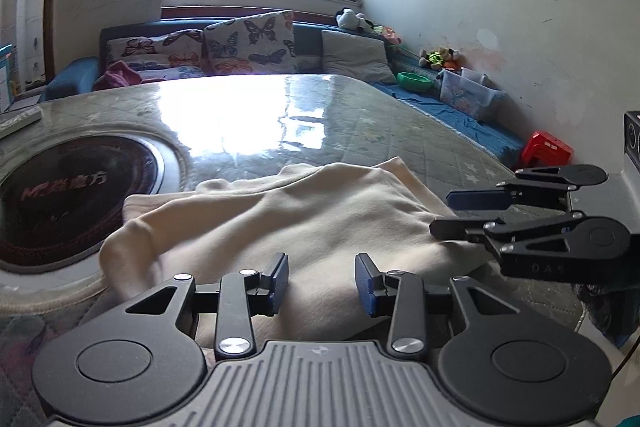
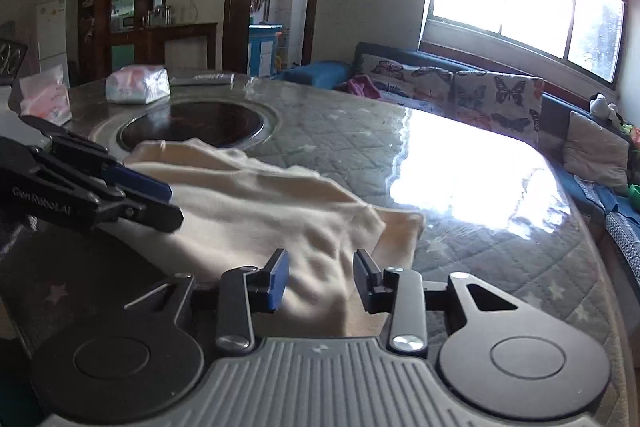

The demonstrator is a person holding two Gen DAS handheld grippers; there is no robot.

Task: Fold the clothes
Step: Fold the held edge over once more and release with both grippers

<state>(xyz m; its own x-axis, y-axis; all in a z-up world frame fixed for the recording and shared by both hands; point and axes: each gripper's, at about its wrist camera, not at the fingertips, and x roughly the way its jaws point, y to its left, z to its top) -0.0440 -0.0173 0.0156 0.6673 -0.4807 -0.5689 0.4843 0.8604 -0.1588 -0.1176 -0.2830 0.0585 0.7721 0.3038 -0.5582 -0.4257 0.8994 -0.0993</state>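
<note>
A cream garment (image 1: 280,219) lies rumpled on the glass-topped table (image 1: 248,123), near its front edge. My left gripper (image 1: 322,267) hovers at the garment's near edge, open, with cloth showing in the gap and its pads clear of it. The right gripper (image 1: 442,213) reaches in from the right over the garment's right edge, its fingers apart. In the right wrist view the same garment (image 2: 256,211) spreads ahead of my right gripper (image 2: 322,263), which is open above a bunched fold. The left gripper (image 2: 170,205) enters from the left, over the cloth.
A round dark hotplate (image 1: 72,195) is set into the table left of the garment. A tissue pack (image 2: 138,87) and a remote (image 2: 204,79) lie at the far side. A sofa with butterfly cushions (image 1: 248,43) stands behind; a red stool (image 1: 546,151) is on the right.
</note>
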